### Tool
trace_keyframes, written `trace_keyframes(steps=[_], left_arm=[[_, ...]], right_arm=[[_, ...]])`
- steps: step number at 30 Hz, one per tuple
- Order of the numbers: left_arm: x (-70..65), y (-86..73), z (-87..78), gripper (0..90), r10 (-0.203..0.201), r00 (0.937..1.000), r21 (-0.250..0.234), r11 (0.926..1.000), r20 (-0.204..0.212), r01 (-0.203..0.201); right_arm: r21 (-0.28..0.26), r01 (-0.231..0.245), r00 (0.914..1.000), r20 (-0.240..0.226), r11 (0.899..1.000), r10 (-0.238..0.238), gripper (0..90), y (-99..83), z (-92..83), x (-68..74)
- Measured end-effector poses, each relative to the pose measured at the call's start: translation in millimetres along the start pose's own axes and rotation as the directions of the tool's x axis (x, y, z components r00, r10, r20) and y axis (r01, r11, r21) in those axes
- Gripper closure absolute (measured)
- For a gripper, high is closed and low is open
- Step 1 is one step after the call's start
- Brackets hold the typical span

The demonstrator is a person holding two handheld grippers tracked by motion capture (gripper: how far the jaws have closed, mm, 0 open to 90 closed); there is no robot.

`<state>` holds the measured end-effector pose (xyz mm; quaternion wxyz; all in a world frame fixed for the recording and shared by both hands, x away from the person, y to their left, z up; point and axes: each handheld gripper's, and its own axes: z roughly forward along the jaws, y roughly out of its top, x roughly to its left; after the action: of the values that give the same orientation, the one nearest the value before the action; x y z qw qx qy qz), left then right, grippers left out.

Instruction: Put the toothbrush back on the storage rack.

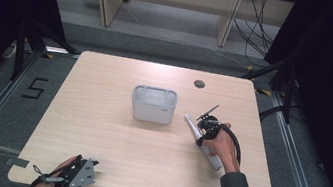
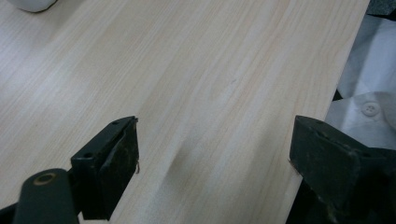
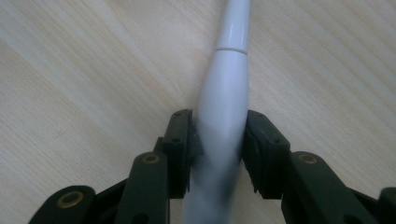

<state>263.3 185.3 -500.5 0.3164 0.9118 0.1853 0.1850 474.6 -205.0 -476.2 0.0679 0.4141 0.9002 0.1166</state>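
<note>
We see right gripper (image 3: 218, 149) clamping the slim white plastic handle (image 3: 224, 107) near the desk's (image 1: 110, 150) right edge; grey plastic bin (image 1: 153, 104) beside it; left gripper (image 2: 215, 172) wide, holding nothing.

The white handle (image 3: 223, 100) — smooth plastic, thick in the middle and tapering to a slim neck past a thin seam — lies flat on the table just right of the grey bin (image 1: 153, 104), its narrow end angled towards the bin, its thick part pinched between black pads.
</note>
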Motion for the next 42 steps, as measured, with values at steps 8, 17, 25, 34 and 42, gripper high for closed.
trace_keyframes(steps=[8,17,25,34,42], left_arm=[[-0.1,-0.4,0.5,15.4,0.004,1.0000,0.007,1.0000,0.002,-0.004],[-0.2,-0.1,0.4,15.4,0.004,1.0000,0.000,1.0000,0.002,-0.004],[-0.1,-0.3,0.6,15.4,0.003,1.0000,0.003,1.0000,0.002,-0.003],[-0.1,-0.1,0.5,15.4,-0.002,1.0000,-0.005,1.0000,0.001,0.002],[0.2,-0.3,0.9,15.5,-0.004,1.0000,-0.005,1.0000,-0.002,0.004]], right_arm=[[0.049,-0.004,0.9999,-0.016,0.999,0.005,66.0,7.2,0.4,1.1],[0.111,0.025,0.9996,-0.018,0.993,-0.023,66.3,16.6,1.7,1.6],[0.146,0.045,0.9990,-0.006,0.988,-0.045,66.6,19.5,1.8,3.6],[0.140,0.052,0.9985,0.010,0.989,-0.054,66.7,16.4,0.3,4.9],[0.033,0.048,0.9988,0.011,0.998,-0.048,66.8,7.5,-16.8,-1.4]])
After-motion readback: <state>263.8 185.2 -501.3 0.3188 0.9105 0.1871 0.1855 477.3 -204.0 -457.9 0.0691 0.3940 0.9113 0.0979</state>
